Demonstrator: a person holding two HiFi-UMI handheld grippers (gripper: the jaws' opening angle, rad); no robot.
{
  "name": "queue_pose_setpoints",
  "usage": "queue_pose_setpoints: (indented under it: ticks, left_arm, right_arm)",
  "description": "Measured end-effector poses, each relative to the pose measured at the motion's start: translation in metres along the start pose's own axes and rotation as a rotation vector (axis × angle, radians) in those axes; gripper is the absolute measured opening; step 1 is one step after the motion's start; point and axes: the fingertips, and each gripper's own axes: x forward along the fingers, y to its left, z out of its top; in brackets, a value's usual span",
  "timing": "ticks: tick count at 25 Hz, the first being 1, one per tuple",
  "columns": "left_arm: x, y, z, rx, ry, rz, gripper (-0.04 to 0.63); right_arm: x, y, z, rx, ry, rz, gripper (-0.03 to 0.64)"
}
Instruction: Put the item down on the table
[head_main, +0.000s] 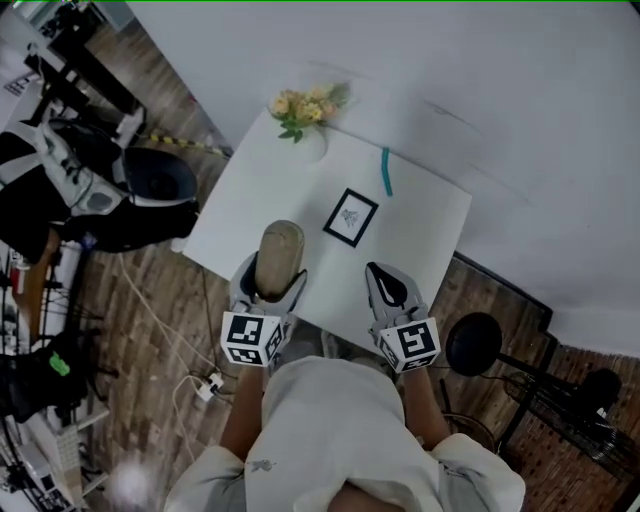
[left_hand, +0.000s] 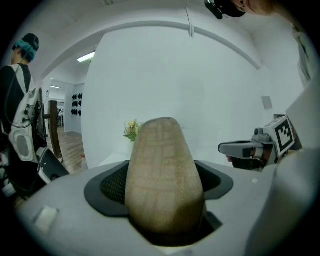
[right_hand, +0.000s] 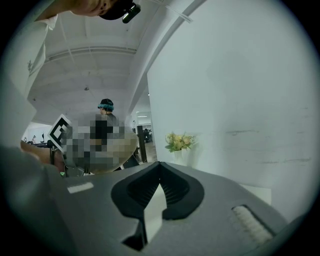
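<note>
A tan, rounded, loaf-shaped item (head_main: 278, 258) stands upright in my left gripper (head_main: 272, 284), which is shut on its lower half above the near left edge of the white table (head_main: 425, 235). In the left gripper view the item (left_hand: 162, 170) fills the space between the jaws of the left gripper (left_hand: 161, 192) and rises above them. My right gripper (head_main: 381, 281) hovers over the table's near edge, to the right of the item. In its own view the right gripper (right_hand: 159, 172) is shut, fingertips touching, with nothing held.
On the table are a small framed picture (head_main: 351, 217), a teal pen-like strip (head_main: 386, 172) and a white vase of yellow flowers (head_main: 305, 112) at the far corner. A black stool (head_main: 474, 343) stands at right, a person (head_main: 60, 180) at left, and cables (head_main: 205, 385) on the floor.
</note>
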Motion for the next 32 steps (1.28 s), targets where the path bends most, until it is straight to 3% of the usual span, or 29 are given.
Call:
queue_pose_setpoints:
  ticks: [16, 32]
  left_arm:
    - [0.085, 0.058, -0.037, -0.006, 0.15, -0.131, 0.416]
    - [0.152, 0.093, -0.102, -0.02, 0.311, -0.194, 0.416]
  right_arm:
    - [0.082, -0.011, -0.034, 0.065, 0.117, -0.125, 0.005]
    - [0.128, -0.027, -0.096, 0.123, 0.262, -0.216, 0.005]
